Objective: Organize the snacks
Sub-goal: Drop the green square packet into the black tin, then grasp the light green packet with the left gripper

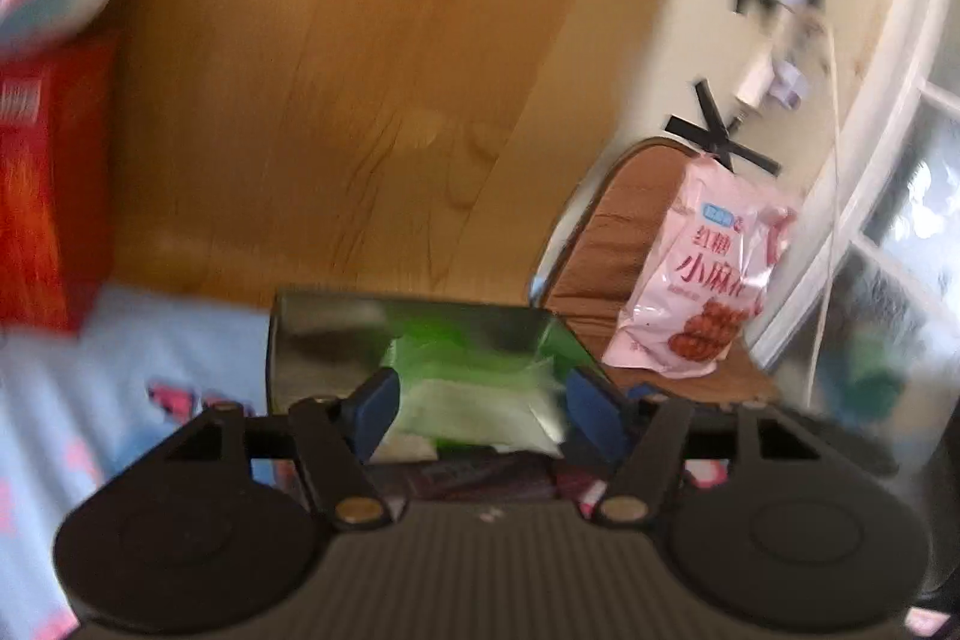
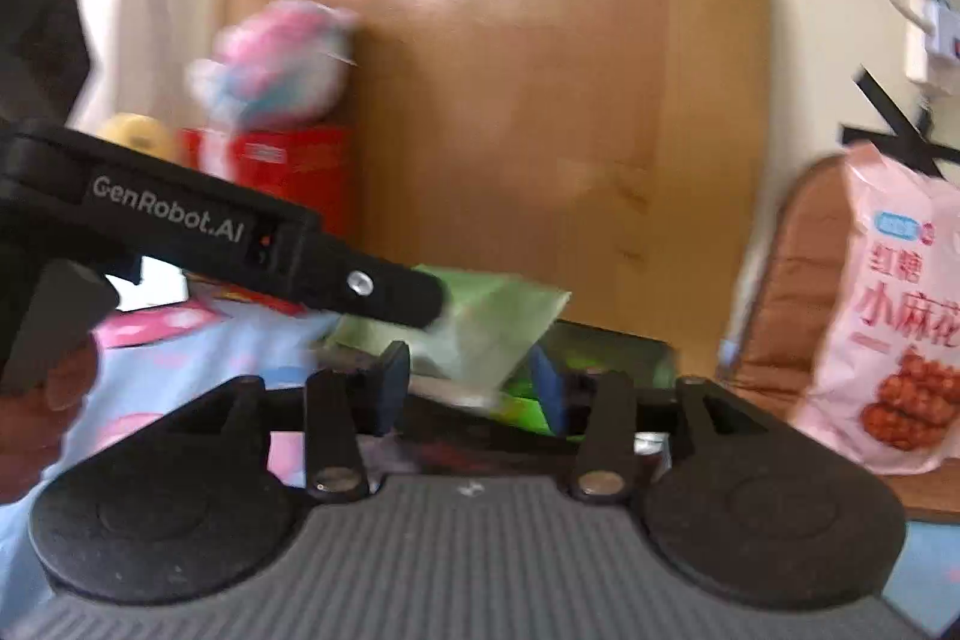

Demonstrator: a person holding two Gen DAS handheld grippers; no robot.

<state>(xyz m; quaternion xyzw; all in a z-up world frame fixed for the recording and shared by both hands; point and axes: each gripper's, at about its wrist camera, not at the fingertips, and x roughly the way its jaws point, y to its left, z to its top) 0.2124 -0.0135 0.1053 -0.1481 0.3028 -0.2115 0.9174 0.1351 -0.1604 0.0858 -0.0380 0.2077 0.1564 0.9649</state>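
A light-blue bed sheet (image 2: 198,346) with pink prints fills the lower left of both views. On it, at the left by the wooden headboard (image 1: 360,70), stands a red box (image 1: 42,196). At right, a brown chair cushion (image 1: 624,244) carries a pink snack bag (image 1: 702,274).

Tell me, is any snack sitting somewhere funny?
Yes. The pink snack bag stands on a chair beside the bed, apart from the red box and other snacks against the wooden headboard.
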